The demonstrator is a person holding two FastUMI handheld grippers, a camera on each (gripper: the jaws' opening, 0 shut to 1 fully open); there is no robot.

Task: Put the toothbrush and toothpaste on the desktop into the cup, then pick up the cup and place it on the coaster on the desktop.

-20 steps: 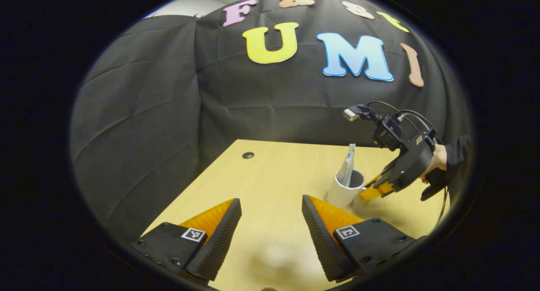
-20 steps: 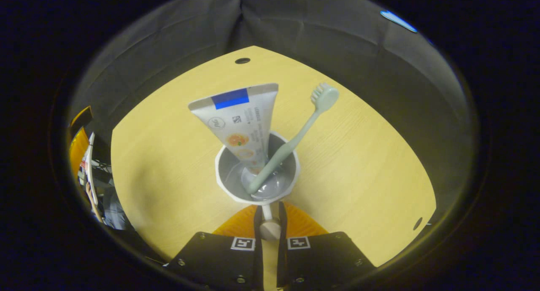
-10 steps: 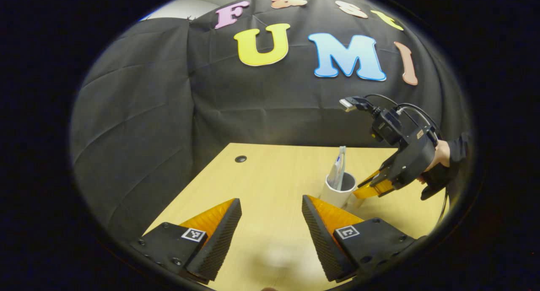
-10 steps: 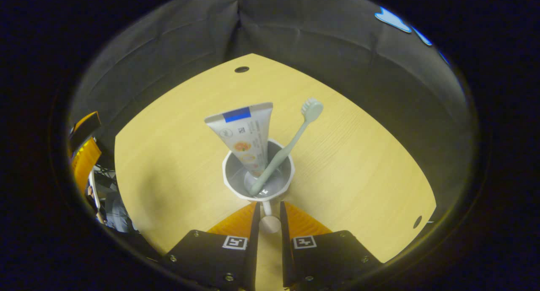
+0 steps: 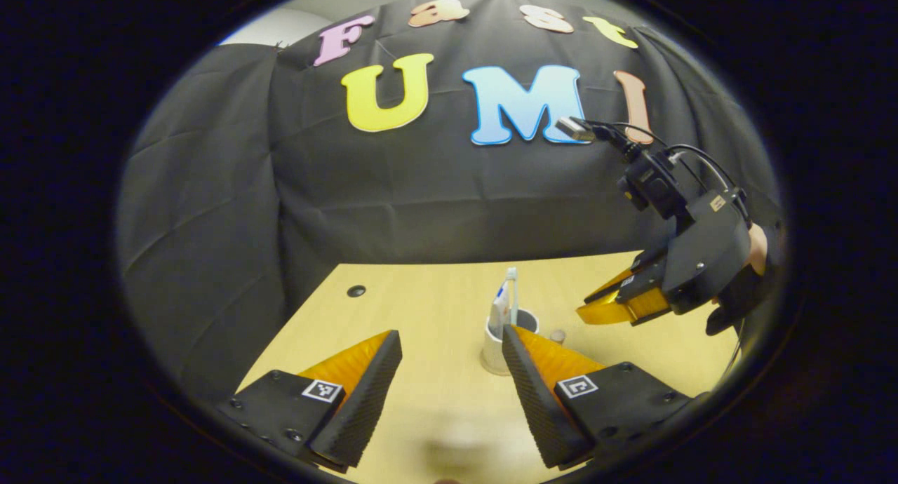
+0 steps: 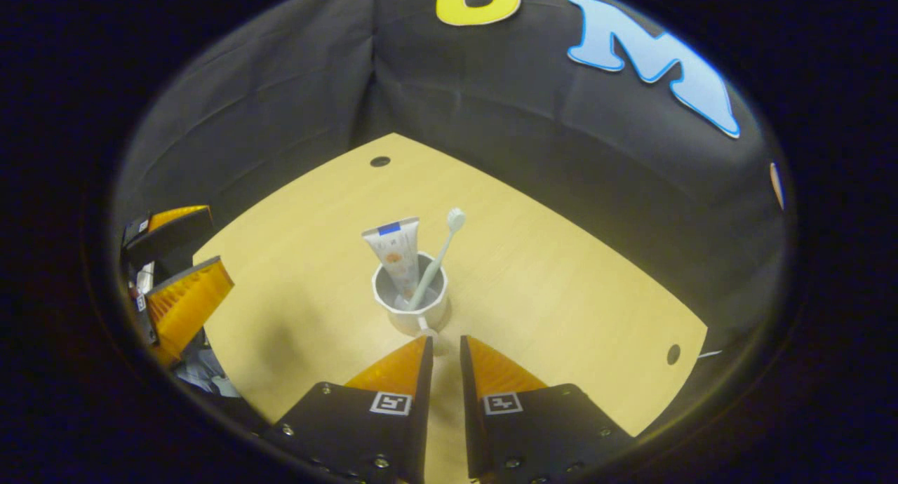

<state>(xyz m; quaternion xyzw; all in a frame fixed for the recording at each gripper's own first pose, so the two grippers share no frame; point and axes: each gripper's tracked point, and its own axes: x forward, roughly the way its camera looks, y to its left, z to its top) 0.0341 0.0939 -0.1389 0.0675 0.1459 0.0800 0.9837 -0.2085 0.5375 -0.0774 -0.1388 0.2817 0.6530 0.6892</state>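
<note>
- Cup (image 6: 410,303): upright at mid-desk, holding toothpaste (image 6: 395,249) and toothbrush (image 6: 436,256).
- Right gripper (image 6: 442,344): nearly closed, empty, just behind the cup handle.
- Left gripper (image 5: 451,361): spread, idle.
- Coaster: not discernible.

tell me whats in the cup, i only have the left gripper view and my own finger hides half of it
Observer: In the right gripper view the cup holds the toothpaste, cap end down, and the toothbrush, head up.
Operator: is the right gripper holding the handle
Observer: No. The right gripper has only a narrow gap between its fingers and nothing in it. The handle sits just past the tips, pointing at them.
</note>
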